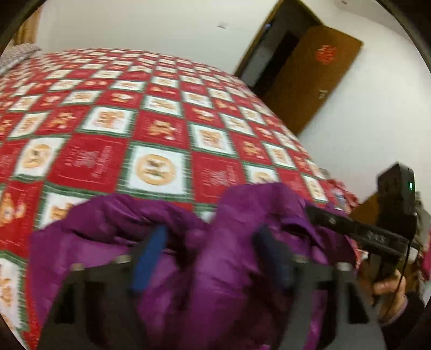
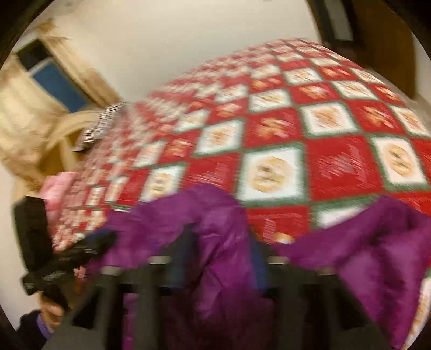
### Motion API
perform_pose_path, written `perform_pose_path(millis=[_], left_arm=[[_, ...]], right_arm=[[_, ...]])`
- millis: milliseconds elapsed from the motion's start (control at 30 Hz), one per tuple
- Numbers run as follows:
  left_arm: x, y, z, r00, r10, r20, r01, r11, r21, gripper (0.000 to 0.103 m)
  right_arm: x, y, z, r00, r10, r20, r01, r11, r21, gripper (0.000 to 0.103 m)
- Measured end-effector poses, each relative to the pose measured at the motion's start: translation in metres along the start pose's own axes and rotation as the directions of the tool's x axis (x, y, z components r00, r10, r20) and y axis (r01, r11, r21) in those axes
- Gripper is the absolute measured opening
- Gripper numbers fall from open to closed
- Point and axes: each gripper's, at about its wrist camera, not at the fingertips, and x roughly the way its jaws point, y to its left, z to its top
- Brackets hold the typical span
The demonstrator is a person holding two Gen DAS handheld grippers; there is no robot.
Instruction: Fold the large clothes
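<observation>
Purple padded jacket point(image 1: 229, 269) — shiny, rumpled, bunched on bedspread point(image 1: 150, 129).

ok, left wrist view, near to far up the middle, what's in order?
Left gripper with its blue fingers → bunched purple jacket → red-and-white checked bedspread → white wall.
</observation>
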Motion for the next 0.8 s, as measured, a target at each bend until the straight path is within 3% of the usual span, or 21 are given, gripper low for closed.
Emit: perform_pose_path(millis=[100,233,267,333,400,533,600,667,700,767,800], left_arm=[[-0.019,-0.01,-0.007,0.998,-0.048,0.029,0.047,0.999,0.026,0.053],[-0.057,-0.02,-0.028,0.991,-0.127,0.033,0.124,0.988,0.088,0.055],[-0.071,-0.022,-0.038,0.99,-0.135,0.032,0.13,0.984,0.125,0.058],[-0.09,-0.022,-0.055,0.992,-0.118,0.04,0.109,0.978,0.181,0.081],[-0.109,-0.018,-0.075,0.996,-0.074,0.059,0.058,0.972,0.227,0.089],[-0.113,-0.006,-0.084,0.999,-0.001,0.042,-0.008,0.975,0.221,0.089],[-0.114,0.0,-0.083,0.999,0.023,0.035,-0.029,0.982,0.187,0.089],[-0.12,0.004,-0.083,0.999,0.0,0.04,-0.006,0.988,0.152,0.089],[-0.123,0.006,-0.083,0.999,-0.013,0.048,0.006,0.99,0.141,0.089],[-0.127,0.007,-0.087,0.998,-0.034,0.061,0.027,0.992,0.12,0.089],[-0.127,0.007,-0.089,0.998,-0.04,0.057,0.033,0.993,0.112,0.089]], right_arm=[[-0.031,0.023,-0.007,0.981,0.183,0.067,-0.178,0.981,-0.072,0.006],[-0.074,0.061,-0.039,0.968,0.249,-0.014,-0.246,0.944,-0.219,0.006],[-0.084,0.068,-0.056,0.967,0.25,-0.056,-0.256,0.932,-0.257,0.006],[-0.1,0.071,-0.088,0.978,0.177,-0.106,-0.201,0.934,-0.296,0.006],[-0.109,0.066,-0.121,0.982,0.106,-0.159,-0.152,0.937,-0.315,0.006],[-0.118,0.046,-0.157,0.983,-0.008,-0.186,-0.048,0.954,-0.296,0.006],[-0.123,0.032,-0.157,0.984,-0.01,-0.178,-0.028,0.976,-0.214,0.008],[-0.132,0.022,-0.153,0.989,0.023,-0.149,-0.042,0.991,-0.127,0.011],[-0.139,0.017,-0.152,0.992,0.054,-0.115,-0.064,0.994,-0.084,0.015],[-0.145,0.01,-0.148,0.993,0.086,-0.078,-0.09,0.995,-0.039,0.037],[-0.15,0.007,-0.147,0.993,0.103,-0.049,-0.104,0.994,-0.014,0.058]])
